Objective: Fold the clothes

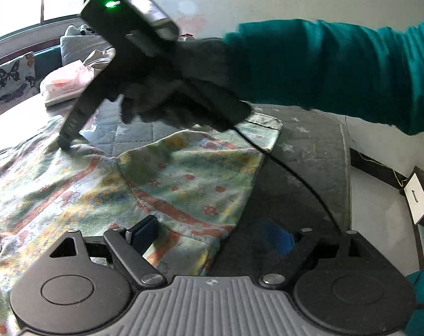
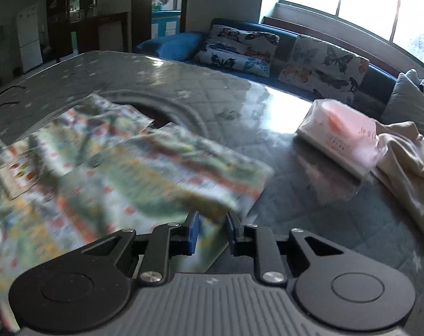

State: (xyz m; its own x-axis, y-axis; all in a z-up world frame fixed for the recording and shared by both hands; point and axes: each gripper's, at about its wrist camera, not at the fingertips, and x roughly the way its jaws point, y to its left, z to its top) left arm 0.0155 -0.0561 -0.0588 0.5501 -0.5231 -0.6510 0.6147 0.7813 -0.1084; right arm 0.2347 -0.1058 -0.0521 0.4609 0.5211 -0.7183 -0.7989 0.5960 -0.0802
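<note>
A floral-print garment (image 1: 170,182) lies spread on the quilted table cover (image 1: 310,151), with one sleeve reaching toward the far right. My left gripper (image 1: 212,236) stands wide open low over the garment's near edge. Its left finger is above the cloth and its right finger above the bare cover. My right gripper (image 1: 65,140), held by a gloved hand with a teal sleeve (image 1: 338,64), touches the garment at its far left edge. In the right wrist view the right gripper (image 2: 212,233) shows a narrow gap between its pads. The garment's (image 2: 114,173) edge runs through that gap.
A pink and white tissue pack (image 2: 343,145) sits on the table near a beige cloth (image 2: 408,162). Butterfly-print cushions (image 2: 318,64) line a sofa under the window. A black cable (image 1: 296,173) trails across the cover by the sleeve.
</note>
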